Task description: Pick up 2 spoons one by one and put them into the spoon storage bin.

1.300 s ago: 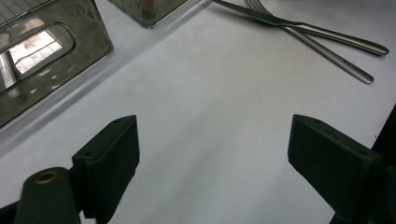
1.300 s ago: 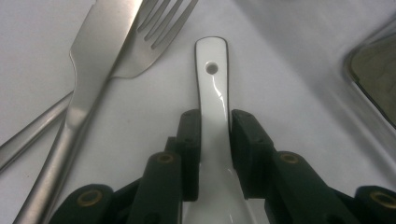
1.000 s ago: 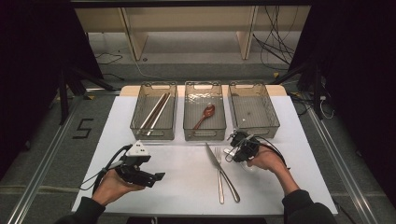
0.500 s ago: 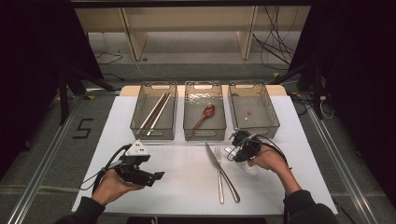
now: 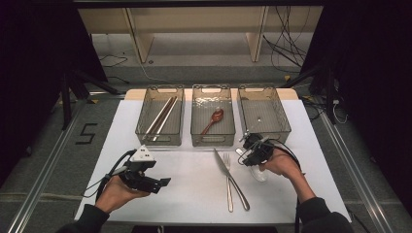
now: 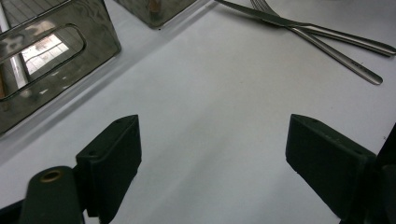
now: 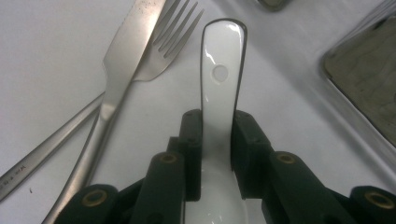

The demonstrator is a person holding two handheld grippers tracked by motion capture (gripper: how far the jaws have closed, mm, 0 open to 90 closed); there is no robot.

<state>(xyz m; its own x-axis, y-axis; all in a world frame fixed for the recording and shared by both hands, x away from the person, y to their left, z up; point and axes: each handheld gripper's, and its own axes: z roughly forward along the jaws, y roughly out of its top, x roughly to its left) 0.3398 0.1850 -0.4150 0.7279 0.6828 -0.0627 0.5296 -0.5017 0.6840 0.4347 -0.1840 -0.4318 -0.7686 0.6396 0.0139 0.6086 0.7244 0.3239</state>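
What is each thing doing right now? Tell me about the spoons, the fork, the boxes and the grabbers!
White spoon: clamped by the handle.
Right gripper: shut on it.
Left gripper: open, empty.
Knife and fork: lying crossed.
Left bin: holds chopsticks.
Middle bin: holds brown spoon.
Right bin: empty.

White table with three clear bins, knife, fork, white spoon.
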